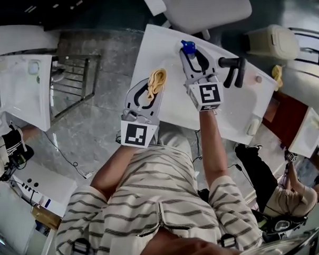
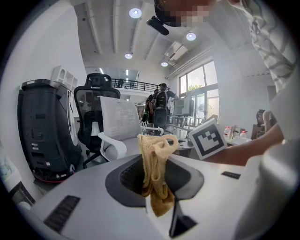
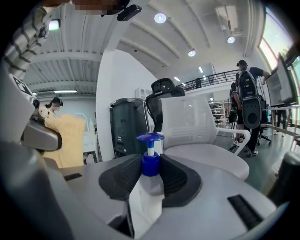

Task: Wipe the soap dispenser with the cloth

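Above the white counter [image 1: 158,47], cloth and soap dispenser are each held up, side by side and apart.

At lower left of centre in the head view, the left gripper [image 1: 153,90] has its fingers clamped on a bunched yellow cloth [image 2: 155,157], which sticks out past the tips and droops between them. Up and to the right of it, the right gripper [image 1: 194,58] has its fingers closed on the soap dispenser [image 3: 146,192]. They press just under the blue pump collar, and the bottle's long axis stands upright, pump on top. The dispenser lies to the right of the cloth, near it but not touching. By my reading the wipe has not begun. The cloth hand would need to cross rightward to meet the bottle's exposed side.
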